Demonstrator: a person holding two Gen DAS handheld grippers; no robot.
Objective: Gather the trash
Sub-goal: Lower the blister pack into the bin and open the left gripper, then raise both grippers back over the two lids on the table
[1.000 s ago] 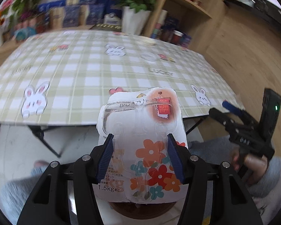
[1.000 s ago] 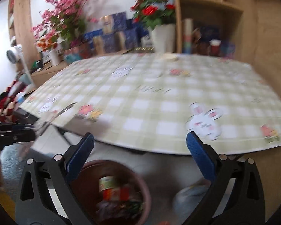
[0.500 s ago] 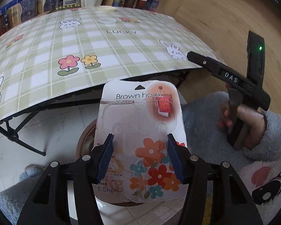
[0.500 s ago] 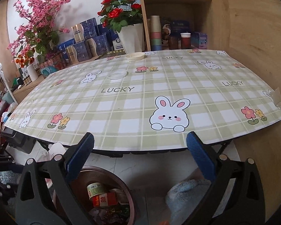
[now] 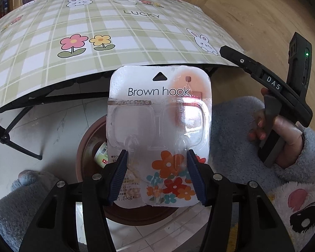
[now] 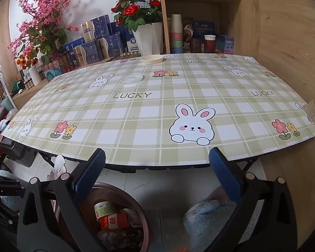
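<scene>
1. Hook package [image 5: 159, 113], handling: judged very light, a thin card backing with a clear moulded blister; semi-stiff, likely to flex or buckle if squeezed hard; the blister face looks glossy and may slide on the pads. Best held across the lower card edges, where it is held now, not across the hollow blister

2. Hook package, appearance: white rounded-corner card printed "Brown hook", triangular hang hole at the top, two clear blister pockets that look empty, orange, red and teal flowers along the lower part, a weight marking at lower left

3. Hook package, location: centre of the left wrist view, upright between the pads, directly over the brown bin [image 5: 88, 145] on the floor in the lower centre, in front of the table [image 5: 94, 25] edge

4. Left gripper [image 5: 157, 176]: about half open, pads pressed on both side edges of the package

5. Right gripper [image 6: 156, 176]: jaws standing wide apart, nothing between them; pointed at the table edge, with the bin [image 6: 136, 214] at lower left of its view

6. Bin contents: a tape roll [image 6: 104, 209], a red carton [image 6: 113, 220] and crumpled wrappers

7. Table remainder: a clear lid [image 6: 133, 77] and a cream lid [image 6: 152, 58] in the upper centre, judged further trash to collect
</scene>
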